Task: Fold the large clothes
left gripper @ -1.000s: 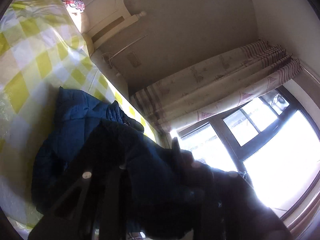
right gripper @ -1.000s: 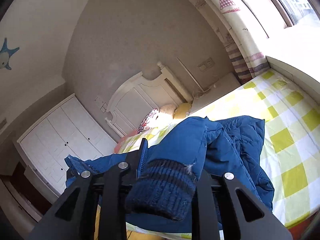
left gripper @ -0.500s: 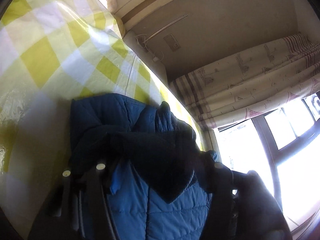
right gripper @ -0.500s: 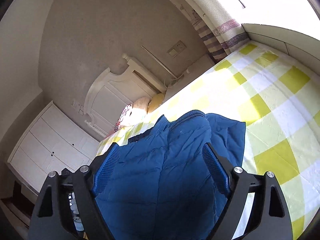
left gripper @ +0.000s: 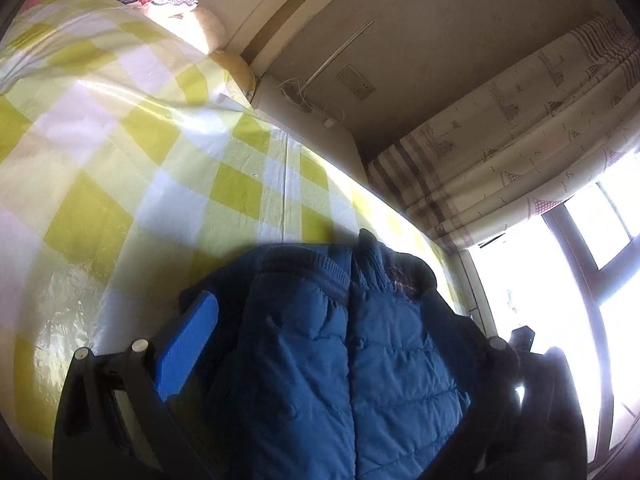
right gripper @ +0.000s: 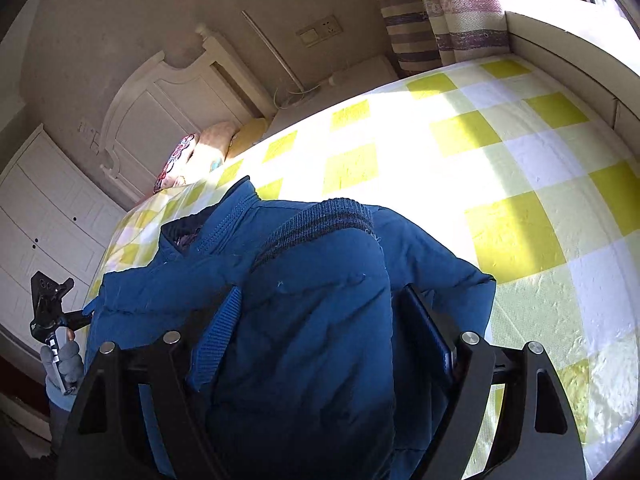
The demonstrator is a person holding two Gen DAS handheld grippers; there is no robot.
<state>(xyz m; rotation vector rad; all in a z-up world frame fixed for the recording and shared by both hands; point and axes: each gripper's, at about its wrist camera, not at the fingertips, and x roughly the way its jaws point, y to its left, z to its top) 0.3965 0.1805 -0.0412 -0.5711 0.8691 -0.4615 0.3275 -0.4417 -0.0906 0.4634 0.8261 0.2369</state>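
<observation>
On the bed (right gripper: 500, 152), we find both grippers spread wide over the folded jacket (right gripper: 304, 320), holding nothing; next: smoothing.

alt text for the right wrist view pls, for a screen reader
A puffy blue quilted jacket fills the space between the open right gripper fingers, lying on a bed covered in a yellow and white checked sheet. At the far left edge, a gloved hand holds the left gripper. Behind are a white headboard, pillows and a striped curtain.
</observation>
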